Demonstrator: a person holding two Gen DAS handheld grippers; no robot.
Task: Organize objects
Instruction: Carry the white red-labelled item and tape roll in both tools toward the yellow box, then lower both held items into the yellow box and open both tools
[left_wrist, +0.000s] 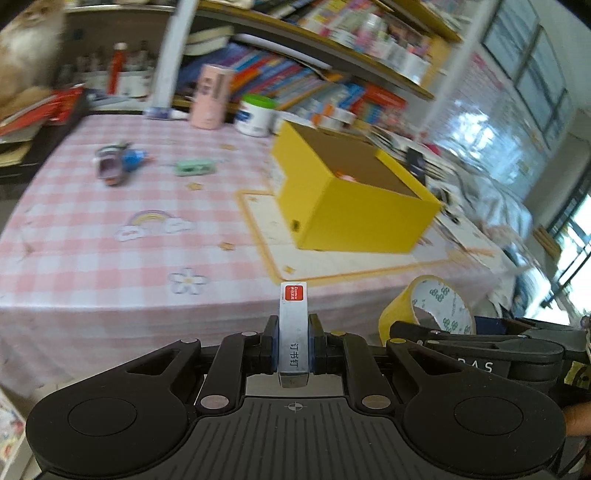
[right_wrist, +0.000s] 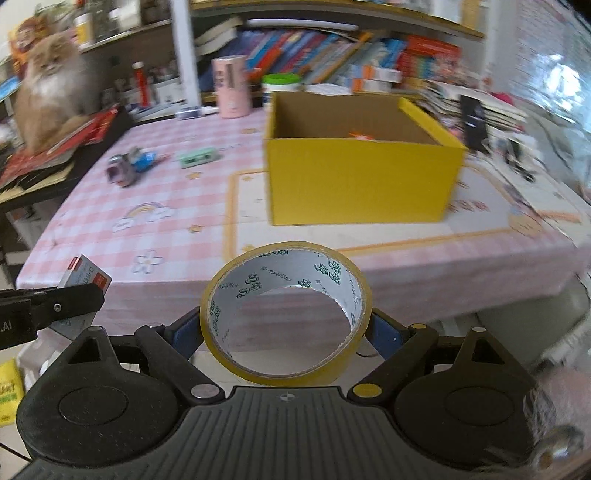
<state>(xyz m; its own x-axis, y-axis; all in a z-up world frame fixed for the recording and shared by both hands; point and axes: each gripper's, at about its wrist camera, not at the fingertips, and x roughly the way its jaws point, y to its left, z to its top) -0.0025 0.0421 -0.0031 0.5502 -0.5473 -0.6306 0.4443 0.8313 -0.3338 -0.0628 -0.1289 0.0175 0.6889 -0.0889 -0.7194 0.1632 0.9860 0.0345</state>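
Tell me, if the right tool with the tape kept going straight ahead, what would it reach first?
Probably the tablecloth near the table's front edge, then the yellow box beyond. The right tool holds the tape roll short of the table; depth is hard to judge.

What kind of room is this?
Likely a home study or cluttered living room: packed bookshelves, a table with a pink checked tablecloth, and a fluffy cat sitting on books.

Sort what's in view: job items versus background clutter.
Job: staple box in left gripper; tape roll in right gripper; yellow box; green stapler; toy cars.
Clutter: books; cat; pink canister.
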